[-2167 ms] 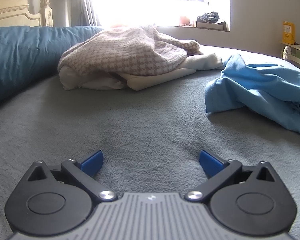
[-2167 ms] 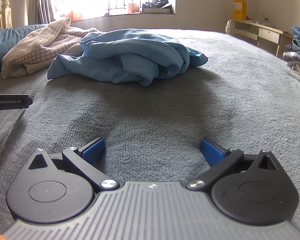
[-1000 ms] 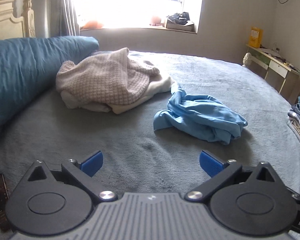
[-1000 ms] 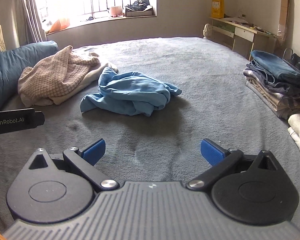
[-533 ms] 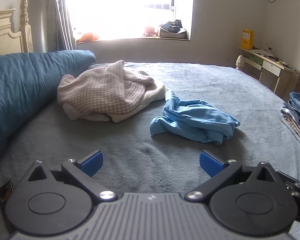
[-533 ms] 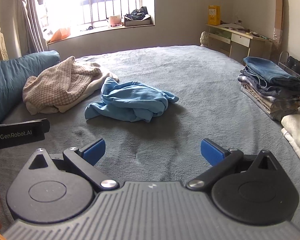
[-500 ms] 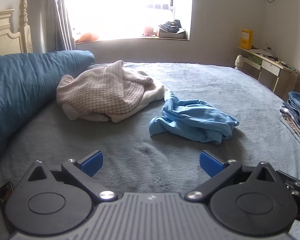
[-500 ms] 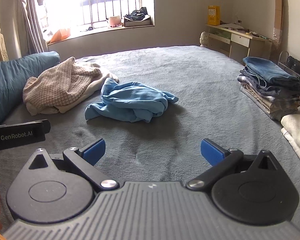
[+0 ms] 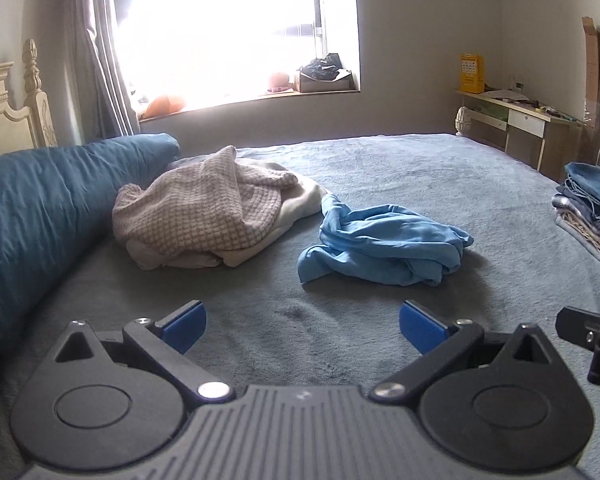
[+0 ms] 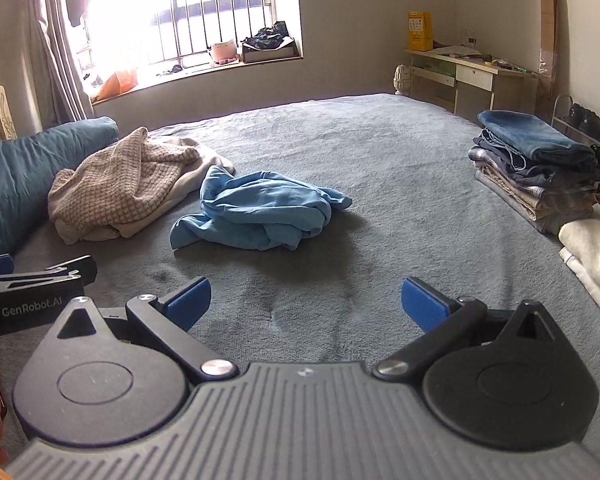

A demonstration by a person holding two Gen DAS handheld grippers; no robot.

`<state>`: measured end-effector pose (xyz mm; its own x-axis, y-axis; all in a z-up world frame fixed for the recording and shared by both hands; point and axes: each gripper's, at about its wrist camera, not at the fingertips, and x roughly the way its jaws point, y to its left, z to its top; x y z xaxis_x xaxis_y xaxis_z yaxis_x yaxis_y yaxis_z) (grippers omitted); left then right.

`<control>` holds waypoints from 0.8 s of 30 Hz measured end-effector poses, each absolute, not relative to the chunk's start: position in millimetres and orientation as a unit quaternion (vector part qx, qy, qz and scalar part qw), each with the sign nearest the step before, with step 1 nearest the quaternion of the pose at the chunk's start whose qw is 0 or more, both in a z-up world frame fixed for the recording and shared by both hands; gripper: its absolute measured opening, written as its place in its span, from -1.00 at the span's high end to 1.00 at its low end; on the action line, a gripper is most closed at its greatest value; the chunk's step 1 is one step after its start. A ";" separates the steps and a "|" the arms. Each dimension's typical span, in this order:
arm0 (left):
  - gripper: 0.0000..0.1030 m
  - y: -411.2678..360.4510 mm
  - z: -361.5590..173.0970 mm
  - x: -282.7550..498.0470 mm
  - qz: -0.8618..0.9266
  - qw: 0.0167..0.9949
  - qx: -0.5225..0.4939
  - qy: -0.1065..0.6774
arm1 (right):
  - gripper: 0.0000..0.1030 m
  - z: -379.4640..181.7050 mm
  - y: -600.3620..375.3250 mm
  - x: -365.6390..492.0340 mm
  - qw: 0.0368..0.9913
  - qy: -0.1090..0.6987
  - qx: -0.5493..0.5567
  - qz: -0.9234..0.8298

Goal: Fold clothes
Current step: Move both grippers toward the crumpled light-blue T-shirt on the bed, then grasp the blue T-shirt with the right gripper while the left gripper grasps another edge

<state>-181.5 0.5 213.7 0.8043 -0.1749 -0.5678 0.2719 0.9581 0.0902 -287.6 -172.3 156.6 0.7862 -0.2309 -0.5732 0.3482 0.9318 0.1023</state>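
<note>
A blue pillow [image 9: 40,208] lines the bed's [image 10: 400,184] left edge; just beside it lies a checked knit heap [image 9: 204,212], then the crumpled blue garment [image 10: 260,210] mid-bed, touching the heap. Bare grey cover spreads toward both grippers. The left gripper [image 9: 302,322] and right gripper [image 10: 306,300] hang empty, fingers spread wide. Folded clothes [image 10: 536,164] stack at the right edge

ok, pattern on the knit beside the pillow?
Beige-and-cream houndstooth check on the knit sweater; clearest in left wrist view.
</note>
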 end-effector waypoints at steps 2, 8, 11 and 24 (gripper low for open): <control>-1.00 1.0 210.5 -179.9 -0.120 0.946 0.080 0.292 | -0.98 154.1 -171.2 -286.3 0.939 0.289 0.100 -0.154; -1.00 -1.8 197.5 -174.4 -0.129 0.944 0.073 0.294 | -0.98 141.1 -176.3 -280.5 0.937 0.294 0.104 -0.159; -1.00 -2.8 190.7 -165.9 -0.136 0.945 0.069 0.290 | -0.98 135.7 -179.3 -273.2 0.937 0.297 0.098 -0.158; -1.00 -2.9 121.7 -97.7 -0.179 0.944 0.006 0.276 | -0.98 125.4 -204.7 -184.9 0.957 0.282 0.025 -0.069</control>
<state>-97.7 -2.9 121.7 0.7834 -0.3343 -0.5240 0.3406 0.9361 -0.0879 -184.9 -204.7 125.4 0.8314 -0.1178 -0.5431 0.1462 0.9892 0.0092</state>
